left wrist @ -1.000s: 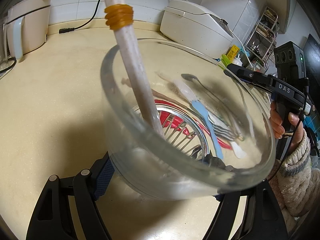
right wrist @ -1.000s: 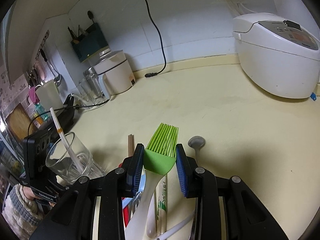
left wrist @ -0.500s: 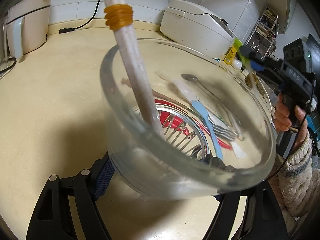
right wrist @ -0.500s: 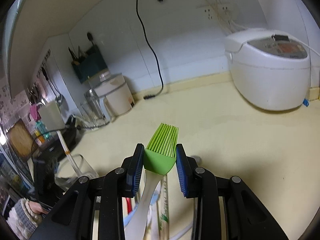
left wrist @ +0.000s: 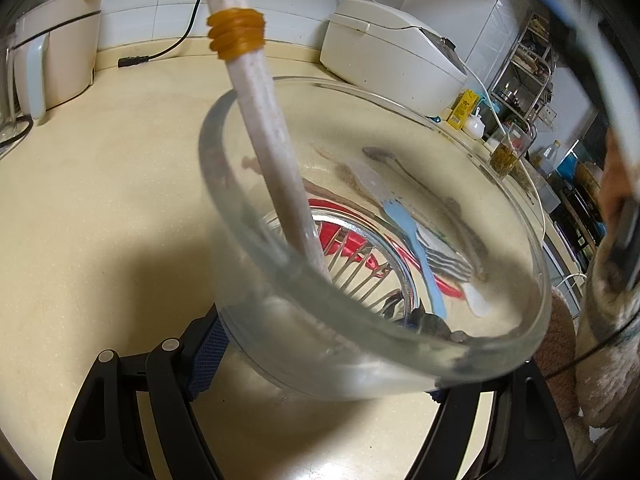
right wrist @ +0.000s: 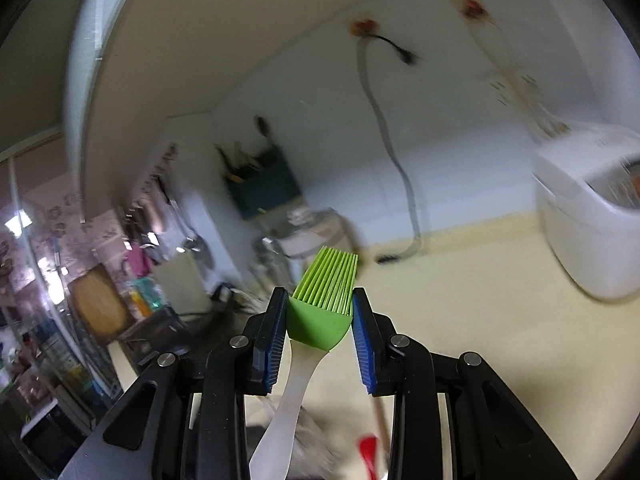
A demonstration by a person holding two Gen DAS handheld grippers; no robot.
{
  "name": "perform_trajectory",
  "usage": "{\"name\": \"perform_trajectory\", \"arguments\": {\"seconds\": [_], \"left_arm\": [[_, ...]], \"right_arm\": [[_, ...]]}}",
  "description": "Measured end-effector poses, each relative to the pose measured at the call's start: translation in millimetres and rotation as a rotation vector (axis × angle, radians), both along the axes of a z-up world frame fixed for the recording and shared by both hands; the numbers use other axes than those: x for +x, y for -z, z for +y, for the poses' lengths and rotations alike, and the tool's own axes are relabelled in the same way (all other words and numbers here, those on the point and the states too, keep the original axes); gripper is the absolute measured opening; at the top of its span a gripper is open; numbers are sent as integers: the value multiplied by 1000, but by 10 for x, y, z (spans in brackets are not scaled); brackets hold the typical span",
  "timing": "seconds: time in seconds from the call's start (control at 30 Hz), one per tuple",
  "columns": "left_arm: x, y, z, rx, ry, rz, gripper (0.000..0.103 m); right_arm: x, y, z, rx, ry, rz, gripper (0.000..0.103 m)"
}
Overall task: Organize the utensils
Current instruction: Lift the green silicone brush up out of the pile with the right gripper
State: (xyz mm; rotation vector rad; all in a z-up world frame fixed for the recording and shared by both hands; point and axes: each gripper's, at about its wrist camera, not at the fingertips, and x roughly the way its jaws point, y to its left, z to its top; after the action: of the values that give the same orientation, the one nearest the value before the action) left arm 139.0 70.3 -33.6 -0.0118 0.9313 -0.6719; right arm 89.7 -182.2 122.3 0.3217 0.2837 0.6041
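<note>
Between the blue pads of the right gripper [right wrist: 320,312], at the lower centre of the right wrist view, sits the green head of a silicone pastry brush [right wrist: 322,312]. The jaws pinch that head from both sides; its bristles fan toward the upper right past the pads, and its white handle runs down to the bottom edge of the frame. Below the gripper, a red utensil tip [right wrist: 368,450] shows blurred near the bottom. Behind it, the whole background is smeared, with a white rice cooker [right wrist: 592,232] at the right edge on the cream countertop [right wrist: 480,300].

At the centre of the left wrist view, a clear glass [left wrist: 380,240] fills most of the frame, tilted with its mouth toward the camera. The left gripper [left wrist: 332,360] clamps it at the base, one blue pad [left wrist: 208,348] pressed against the glass wall at lower left. A pale stick with an orange band [left wrist: 260,104] leans inside the glass, rising out to the top of the frame. Seen through the glass, loose utensils lie on the counter: a light blue spatula [left wrist: 416,248], a fork [left wrist: 448,260], a spoon [left wrist: 384,156] and something red [left wrist: 352,240]. A white kettle [left wrist: 52,60] stands at upper left.
</note>
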Motion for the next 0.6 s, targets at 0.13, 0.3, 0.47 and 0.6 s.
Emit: {"name": "perform_trajectory", "arguments": {"seconds": [0.13,0.3,0.47,0.6], "left_arm": [[-7,1,-12,9,0,-4,81],[-15,4,-21,18,0,-8,81],[-16,4,-25,18,0,-8,81],[-14,5,-24,15,0,-7,81]], "right_arm": [[3,-206,287,-2,-63,-85,31],[73,-56,578,-82,-46,-124,32],[213,161,695,-129,-2,-88,32],[230,212,751,-140,38,-112,32]]}}
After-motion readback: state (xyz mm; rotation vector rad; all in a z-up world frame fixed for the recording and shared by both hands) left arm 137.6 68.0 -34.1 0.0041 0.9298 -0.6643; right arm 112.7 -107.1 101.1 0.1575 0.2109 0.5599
